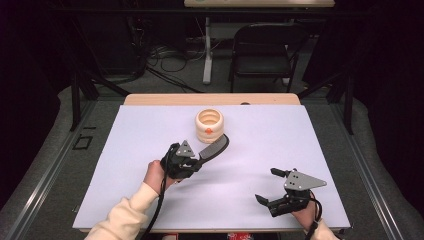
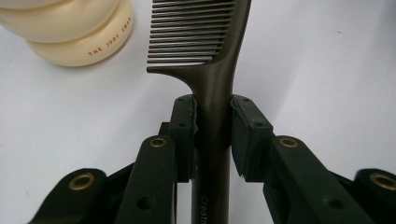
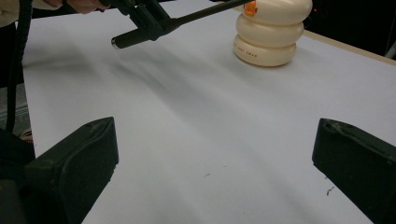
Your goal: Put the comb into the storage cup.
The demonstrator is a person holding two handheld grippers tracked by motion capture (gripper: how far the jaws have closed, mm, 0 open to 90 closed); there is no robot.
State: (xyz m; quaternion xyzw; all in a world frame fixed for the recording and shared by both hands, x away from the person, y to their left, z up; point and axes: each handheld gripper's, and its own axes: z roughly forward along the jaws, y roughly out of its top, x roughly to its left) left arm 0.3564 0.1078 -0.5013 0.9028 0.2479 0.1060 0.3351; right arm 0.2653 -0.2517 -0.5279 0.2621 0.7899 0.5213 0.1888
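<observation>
A dark comb hangs above the white table cover, its handle clamped in my left gripper. In the left gripper view both pads press the comb handle, and the teeth point away toward a cream ribbed holder. That cream holder stands upright at the middle back of the table, just beyond the comb's tip. My right gripper rests near the front right edge with its jaws wide apart and nothing between them. In the right gripper view the comb handle and the holder lie far ahead.
A white cover spreads over the wooden table. Behind the table stand a black folding chair and a desk leg among floor cables. A person's cream sleeve comes in at the bottom left.
</observation>
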